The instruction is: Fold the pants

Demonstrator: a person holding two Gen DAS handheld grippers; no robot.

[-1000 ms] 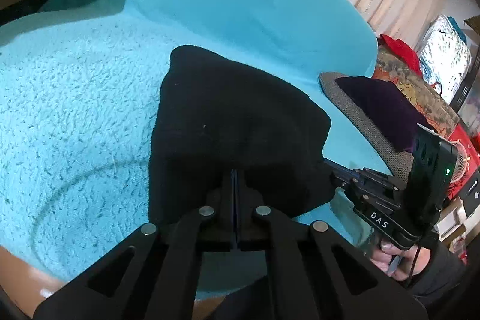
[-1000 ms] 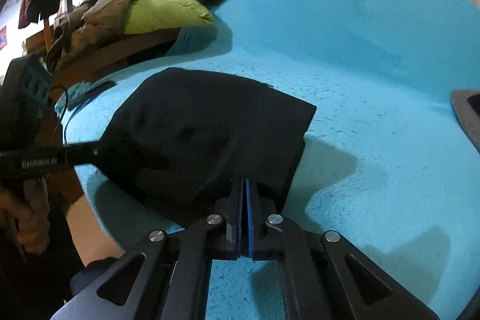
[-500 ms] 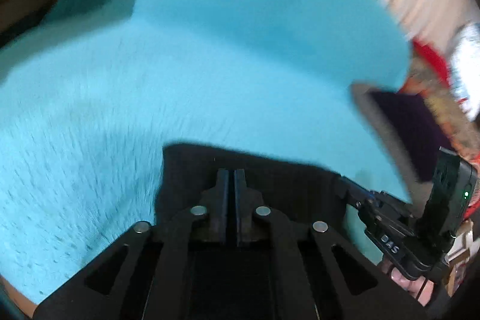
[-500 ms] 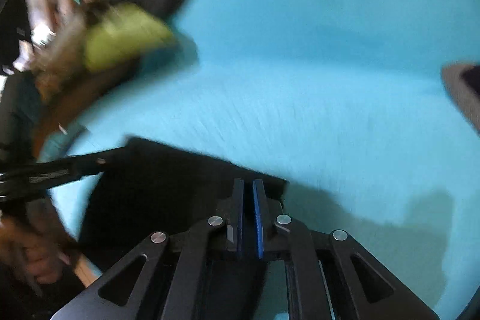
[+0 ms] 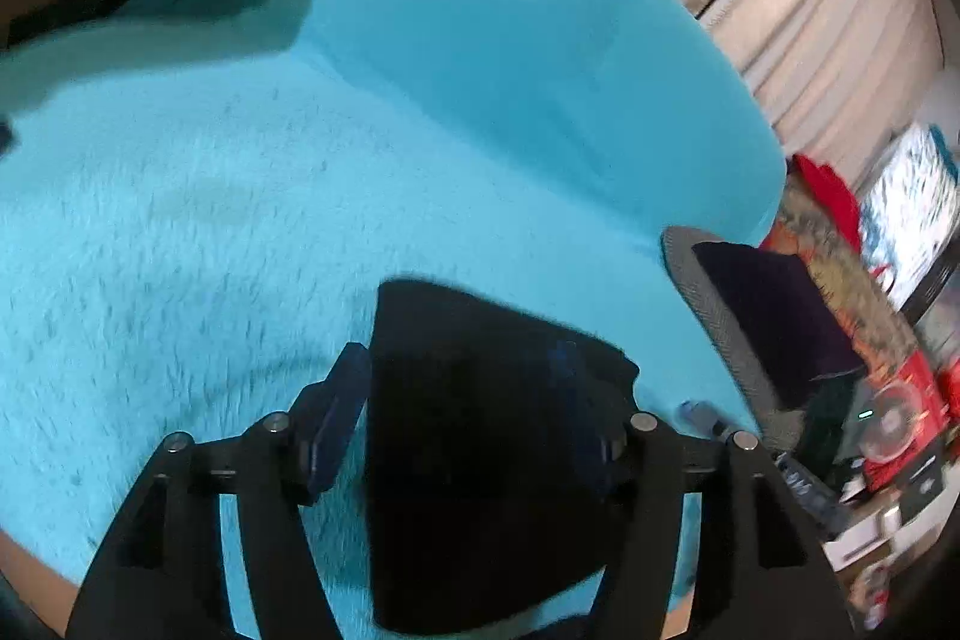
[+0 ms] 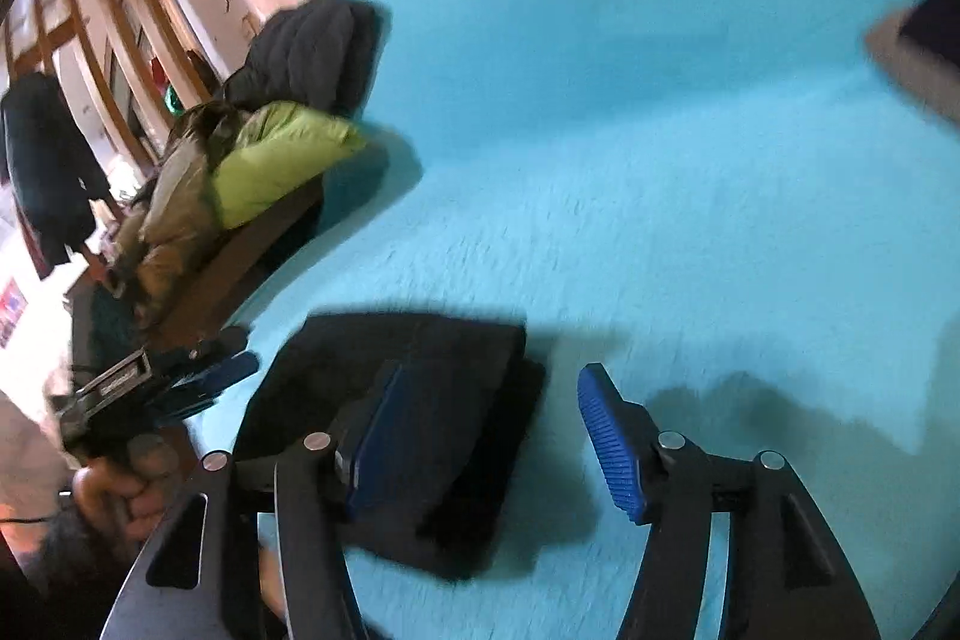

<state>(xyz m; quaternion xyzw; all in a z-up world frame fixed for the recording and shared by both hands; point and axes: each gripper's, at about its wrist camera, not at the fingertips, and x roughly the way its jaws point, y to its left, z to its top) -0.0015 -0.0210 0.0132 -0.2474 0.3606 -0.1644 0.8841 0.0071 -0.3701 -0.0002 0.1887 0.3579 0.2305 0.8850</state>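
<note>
The black pants (image 5: 480, 436) lie folded into a compact stack on the turquoise fleece blanket (image 5: 210, 220) near its front edge. My left gripper (image 5: 462, 370) is open, its jaws spread above the stack and holding nothing. In the right wrist view the pants (image 6: 420, 376) lie at lower left. My right gripper (image 6: 489, 388) is open and empty, its left finger over the stack's right edge, its right finger over bare blanket. The left gripper (image 6: 222, 376) also shows at the left of that view, open beside the stack.
A pile of jackets, one lime green (image 6: 270, 166), lies on a wooden armrest at the left. A grey cushion with a dark cloth (image 5: 762, 316) sits at the right, with cluttered items beyond it. Curtains hang behind the sofa back.
Both grippers were shut on the pants' edge and carried it forward over the rest. Both have now opened and let go, and the pants lie as a smaller folded stack.
</note>
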